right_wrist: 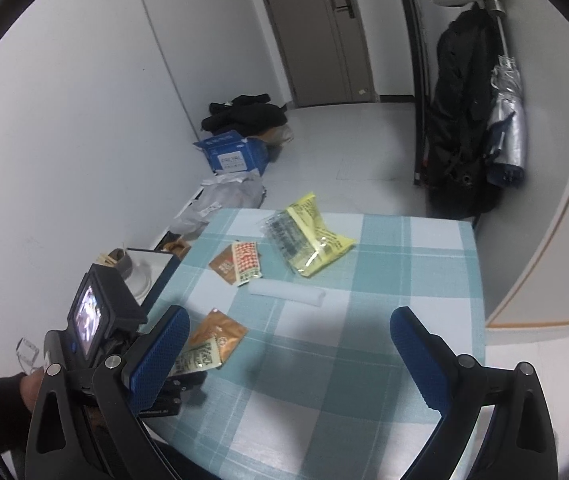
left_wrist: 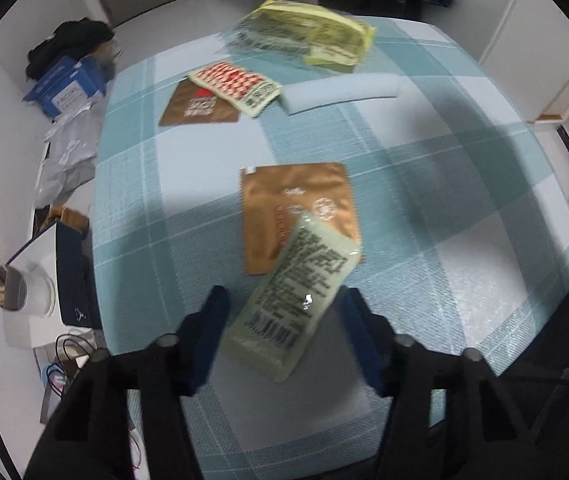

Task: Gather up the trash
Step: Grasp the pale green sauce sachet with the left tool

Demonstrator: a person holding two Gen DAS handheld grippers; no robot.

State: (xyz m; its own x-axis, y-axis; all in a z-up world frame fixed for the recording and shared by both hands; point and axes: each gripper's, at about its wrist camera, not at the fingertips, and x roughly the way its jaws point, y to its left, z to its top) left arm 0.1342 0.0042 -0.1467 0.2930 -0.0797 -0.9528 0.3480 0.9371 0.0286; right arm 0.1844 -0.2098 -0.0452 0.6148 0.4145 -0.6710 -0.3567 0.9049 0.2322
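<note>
Wrappers lie on a teal checked tablecloth (left_wrist: 424,168). My left gripper (left_wrist: 284,312) is open, its fingers either side of a pale green sachet (left_wrist: 296,300) that lies tilted over a gold pouch (left_wrist: 296,208); I cannot tell if they touch it. Farther off lie a brown pouch (left_wrist: 196,106), a red-patterned packet (left_wrist: 236,84), a white foam strip (left_wrist: 340,94) and a yellow bag with clear plastic (left_wrist: 308,36). My right gripper (right_wrist: 288,348) is open and empty above the table's near middle. The same green sachet (right_wrist: 200,358) and gold pouch (right_wrist: 220,332) show at its left.
Left of the table on the floor are a paper cup with sticks (left_wrist: 24,292), a dark box (left_wrist: 72,276), white bags (left_wrist: 68,156) and a blue carton (left_wrist: 64,88). A black bag and a folded silver umbrella (right_wrist: 504,128) stand by the far wall.
</note>
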